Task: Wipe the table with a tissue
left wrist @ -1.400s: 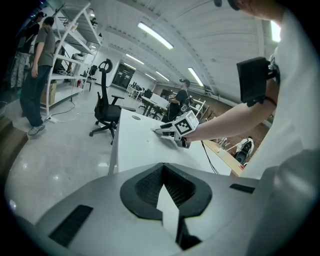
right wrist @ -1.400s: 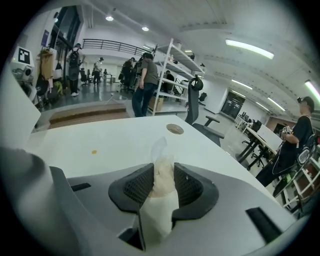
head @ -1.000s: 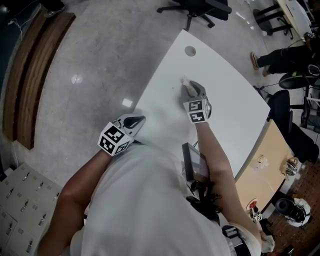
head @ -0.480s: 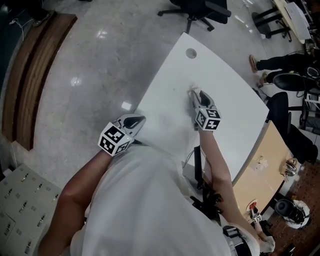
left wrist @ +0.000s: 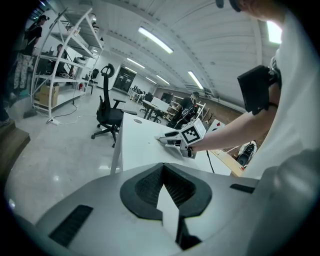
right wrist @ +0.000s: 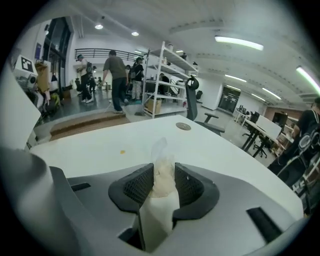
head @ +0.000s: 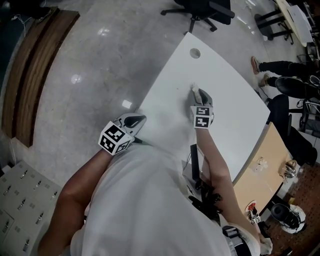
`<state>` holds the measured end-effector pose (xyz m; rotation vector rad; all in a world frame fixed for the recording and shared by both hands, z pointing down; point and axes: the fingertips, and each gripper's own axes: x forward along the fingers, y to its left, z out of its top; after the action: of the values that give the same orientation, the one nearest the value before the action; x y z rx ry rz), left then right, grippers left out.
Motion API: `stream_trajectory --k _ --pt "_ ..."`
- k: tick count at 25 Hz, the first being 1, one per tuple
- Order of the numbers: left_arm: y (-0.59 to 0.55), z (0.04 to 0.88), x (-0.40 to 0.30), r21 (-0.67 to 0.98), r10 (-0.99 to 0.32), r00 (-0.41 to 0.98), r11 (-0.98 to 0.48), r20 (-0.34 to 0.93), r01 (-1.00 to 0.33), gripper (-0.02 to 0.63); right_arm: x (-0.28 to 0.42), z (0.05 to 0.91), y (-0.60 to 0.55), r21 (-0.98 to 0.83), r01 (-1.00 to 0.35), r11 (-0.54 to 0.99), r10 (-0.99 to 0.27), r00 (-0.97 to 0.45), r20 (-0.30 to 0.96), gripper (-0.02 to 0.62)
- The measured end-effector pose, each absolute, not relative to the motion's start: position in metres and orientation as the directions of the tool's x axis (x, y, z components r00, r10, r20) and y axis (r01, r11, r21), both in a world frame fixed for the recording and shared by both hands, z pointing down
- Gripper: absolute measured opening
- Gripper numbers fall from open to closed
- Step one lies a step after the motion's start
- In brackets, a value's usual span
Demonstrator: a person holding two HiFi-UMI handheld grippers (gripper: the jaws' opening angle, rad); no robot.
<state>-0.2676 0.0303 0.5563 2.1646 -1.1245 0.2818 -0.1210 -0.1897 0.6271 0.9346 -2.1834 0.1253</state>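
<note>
Setup here is a big white table [head: 227, 95] with a curved edge and a round cable hole [head: 195, 52] near its far end. The top is bare apart from a tiny yellowish speck [right wrist: 122, 151] that shows in the right gripper view. The right gripper [head: 196, 92] is out over the middle of the table with its tip down at the surface. Its jaws are clamped on a crumpled white tissue [right wrist: 161, 159], which sticks out past the pads toward the tabletop. The left gripper [head: 136, 120] sits by the table's near-left edge, jaws pressed together with nothing in them. I can't tell if it touches the table. The room is a big open workshop/office kind of place with a shiny grey concrete floor [head: 90, 60] that reflects the lights. A black swivel chair [head: 200, 9] is parked just past the far end of the table. A long wooden step [head: 30, 75] runs along the left, and grey lockers [head: 17, 200] sit in the near-left corner. A wood-topped table [head: 262, 167] butts up against the white one on the right. There's also white metal shelving [right wrist: 165, 75], a few people standing around [right wrist: 117, 75], and strip lights on the ceiling [left wrist: 156, 40].
</note>
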Motion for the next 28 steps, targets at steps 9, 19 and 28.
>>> stream_trajectory --k 9,19,28 --pt "0.031 0.558 -0.269 0.465 -0.643 0.603 -0.399 0.472 -0.790 0.006 -0.178 0.630 -0.165 0.268 -0.409 0.872 -0.471 -0.555 0.686 0.123" --pt "0.032 0.557 -0.267 0.461 -0.648 0.600 -0.399 0.470 -0.793 0.006 -0.204 0.630 -0.126 0.296 -0.202 0.934 -0.356 -0.622 0.698 0.121" --pt "0.031 0.553 -0.263 0.452 -0.647 0.607 -0.418 0.460 -0.788 0.006 -0.221 0.628 -0.059 0.072 -0.056 0.996 -0.090 -0.734 0.673 0.123"
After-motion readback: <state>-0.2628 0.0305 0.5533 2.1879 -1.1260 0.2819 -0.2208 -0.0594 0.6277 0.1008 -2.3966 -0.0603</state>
